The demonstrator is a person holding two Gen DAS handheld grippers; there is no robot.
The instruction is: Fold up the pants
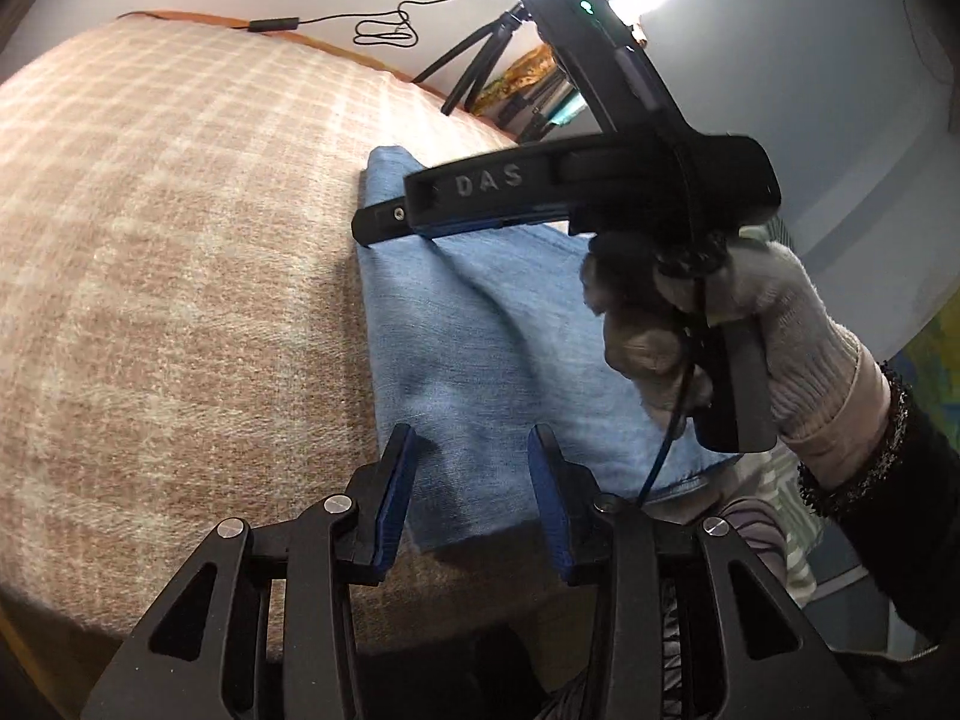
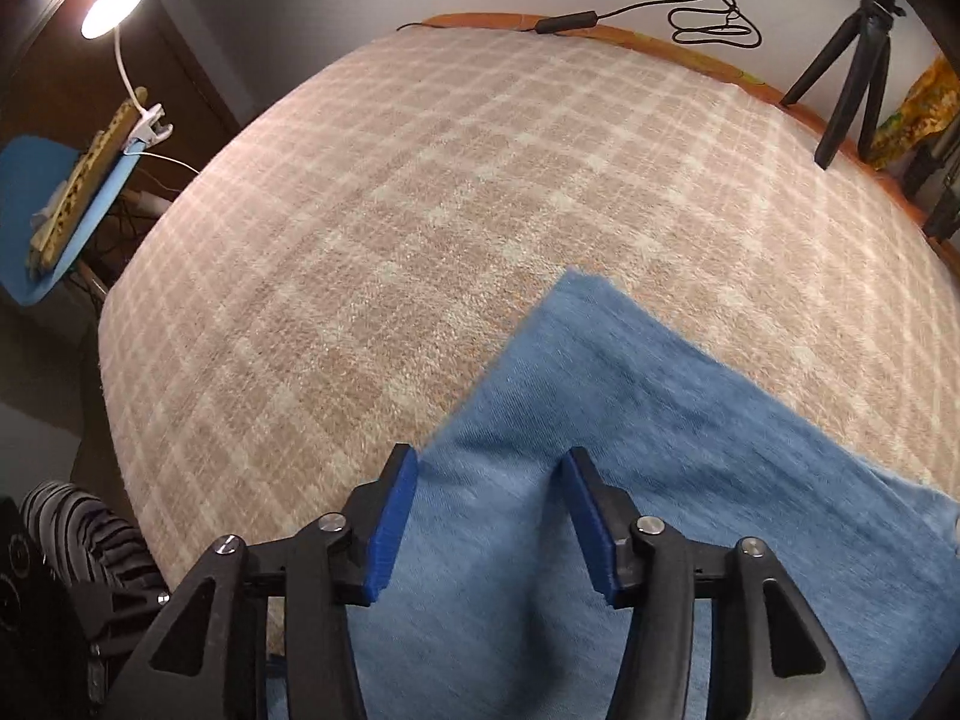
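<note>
The blue pants point(image 1: 480, 360) lie folded on the checked blanket point(image 1: 180, 240). Both the left hand-held gripper point(image 1: 474, 480) and the right hand-held gripper point(image 2: 489, 510) are spread above them, pinching nothing.

Pants point(image 1: 480, 336): light blue, soft woven fabric, folded into compact flat rectangle, several layers stacked. Laid flat on beige-and-cream checked blanket, near its front right part. Long straight folded edge seen along left side in left wrist view; diagonal crease seen running across upper surface. In right wrist view, one squared corner point(image 2: 576, 282) seen pointing toward blanket's middle, edges slightly fuzzy. Near end seen at blanket's front edge, lower layer's hem showing beneath.
</note>
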